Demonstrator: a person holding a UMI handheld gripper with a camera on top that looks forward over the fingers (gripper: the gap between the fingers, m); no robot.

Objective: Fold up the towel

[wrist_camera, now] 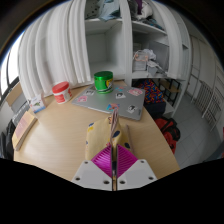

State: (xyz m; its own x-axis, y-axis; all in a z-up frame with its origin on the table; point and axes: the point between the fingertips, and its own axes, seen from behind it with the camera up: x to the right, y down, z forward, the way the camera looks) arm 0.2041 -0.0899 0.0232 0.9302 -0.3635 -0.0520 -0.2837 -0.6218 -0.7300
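Note:
My gripper point(113, 165) is shut, its magenta pads point(101, 158) pressed together on a thin cream edge of the towel point(99, 136). The towel is pale cream, close to the table's colour. It rises in a fold just ahead of the fingertips, above the wooden table point(50, 140). A small dark and reddish bit shows at the top of the fold. The rest of the towel is hidden under the fingers.
A grey laptop point(110, 100) with stickers lies shut beyond the fingers. A green cup point(103, 79) stands behind it and a red-topped container point(61, 92) to its left. White curtains point(50, 50), shelves point(125, 35) and floor clutter point(160, 105) lie beyond the table.

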